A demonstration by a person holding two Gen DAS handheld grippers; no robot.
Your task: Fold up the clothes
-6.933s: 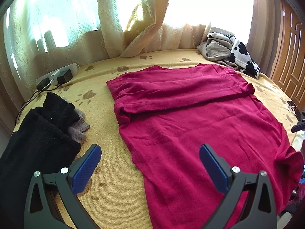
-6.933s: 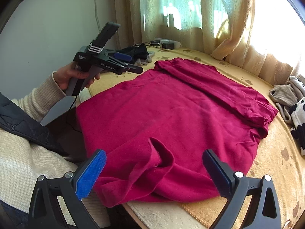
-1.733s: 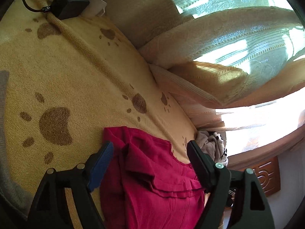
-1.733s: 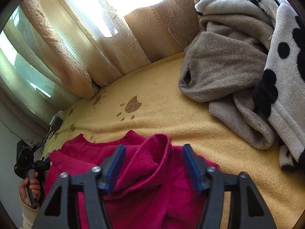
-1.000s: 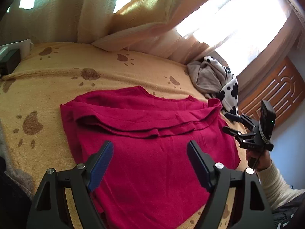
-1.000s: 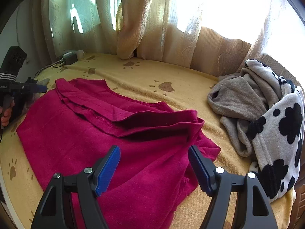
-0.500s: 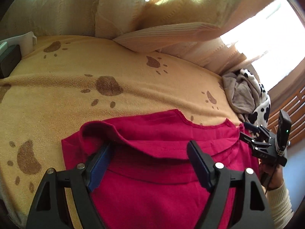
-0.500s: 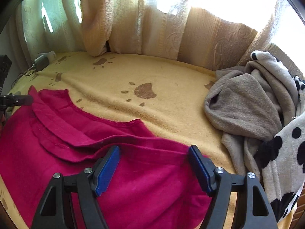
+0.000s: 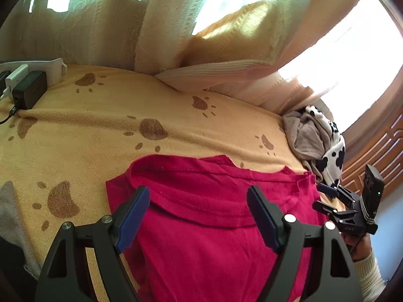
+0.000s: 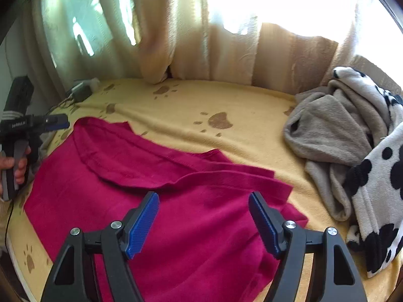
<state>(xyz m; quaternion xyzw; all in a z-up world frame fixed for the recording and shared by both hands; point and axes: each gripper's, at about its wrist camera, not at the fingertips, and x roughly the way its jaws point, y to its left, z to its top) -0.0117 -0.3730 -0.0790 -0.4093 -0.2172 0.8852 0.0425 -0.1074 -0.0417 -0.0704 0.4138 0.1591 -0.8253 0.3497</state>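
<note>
The left tongs (image 9: 199, 216) hang with their blue pads spread wide, nothing between them, just above the red garment (image 9: 214, 226), over its folded-back upper edge near its left corner. The right tongs (image 10: 204, 220) are likewise spread and empty, poised over the same garment near its right end, where the doubled layer ends in a loose corner. From the left wrist view the right tongs appear at the garment's far right edge, held by a hand (image 9: 357, 244) with a cream sleeve; from the right wrist view the left tongs sit at the garment's left edge, gripped by the other hand (image 10: 15, 168). The garment lies spread on a yellow blanket (image 9: 100, 115) printed with brown paw marks (it covers a bed, by the look of it), with a strip of cloth folded down along the side nearest the curtains (image 10: 191, 37). To the garment's right, apart from it, lies a heap of grey and black-spotted white fleece (image 10: 352, 136). Beyond the garment's left end, by the curtains, a white power strip (image 9: 32, 73) holds black and white plugs. A grey cloth (image 9: 10, 216) lies left of the garment.
</note>
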